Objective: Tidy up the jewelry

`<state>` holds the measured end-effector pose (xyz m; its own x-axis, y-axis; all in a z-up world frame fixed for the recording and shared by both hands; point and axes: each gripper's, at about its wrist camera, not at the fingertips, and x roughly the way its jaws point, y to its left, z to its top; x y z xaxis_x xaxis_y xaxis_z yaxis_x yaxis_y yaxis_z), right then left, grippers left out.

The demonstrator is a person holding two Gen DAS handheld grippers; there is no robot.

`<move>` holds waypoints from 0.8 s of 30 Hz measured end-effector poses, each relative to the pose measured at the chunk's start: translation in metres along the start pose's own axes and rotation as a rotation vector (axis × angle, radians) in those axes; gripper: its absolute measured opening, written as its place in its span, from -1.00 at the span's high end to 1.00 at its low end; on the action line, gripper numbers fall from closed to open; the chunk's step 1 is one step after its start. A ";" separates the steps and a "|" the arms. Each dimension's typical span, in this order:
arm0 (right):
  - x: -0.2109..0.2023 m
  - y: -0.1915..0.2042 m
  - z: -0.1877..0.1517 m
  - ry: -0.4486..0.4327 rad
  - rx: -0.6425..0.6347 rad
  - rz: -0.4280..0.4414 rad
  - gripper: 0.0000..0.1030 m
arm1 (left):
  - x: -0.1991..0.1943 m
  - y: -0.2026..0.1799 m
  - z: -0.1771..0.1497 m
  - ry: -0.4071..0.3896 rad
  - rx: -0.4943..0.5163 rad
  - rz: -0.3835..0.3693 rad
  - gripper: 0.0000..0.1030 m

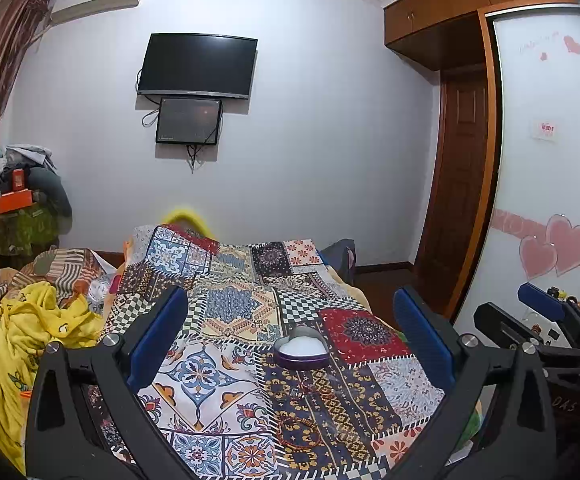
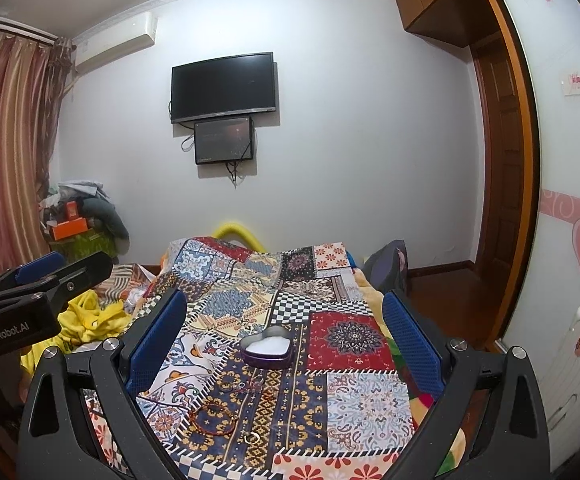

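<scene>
A purple heart-shaped tin [image 1: 301,349] with white lining lies open on the patchwork bedspread [image 1: 230,308]; it also shows in the right wrist view [image 2: 267,347]. In front of it lie small rings [image 2: 246,386], a red bead bracelet [image 1: 299,432] [image 2: 212,416] and a gold ring [image 2: 252,438]. My left gripper [image 1: 290,340] is open and empty above the bedspread, with the tin between its blue pads. My right gripper [image 2: 286,336] is open and empty, hovering over the same spot. Each gripper shows at the edge of the other's view.
A yellow garment [image 1: 22,344] and crumpled bedding lie left of the bedspread. A wardrobe with heart stickers [image 1: 549,200] and a white suitcase [image 2: 577,352] stand to the right. A TV [image 1: 198,65] hangs on the far wall.
</scene>
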<state>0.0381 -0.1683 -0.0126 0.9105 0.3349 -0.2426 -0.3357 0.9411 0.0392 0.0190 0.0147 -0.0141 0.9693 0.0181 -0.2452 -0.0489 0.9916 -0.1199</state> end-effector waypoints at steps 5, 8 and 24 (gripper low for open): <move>0.009 -0.001 -0.004 0.027 -0.002 -0.010 -0.89 | 0.008 0.004 -0.003 0.023 -0.002 0.000 -1.00; 0.014 -0.004 -0.007 0.044 0.002 -0.012 -0.89 | 0.019 0.002 -0.008 0.047 -0.004 0.000 -1.00; 0.081 -0.022 -0.067 0.287 -0.027 -0.043 -0.74 | 0.108 0.040 -0.066 0.348 -0.070 0.044 -0.58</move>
<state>0.1029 -0.1651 -0.0977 0.8197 0.2648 -0.5079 -0.3086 0.9512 -0.0021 0.1063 0.0477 -0.1090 0.8261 0.0041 -0.5635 -0.1173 0.9793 -0.1648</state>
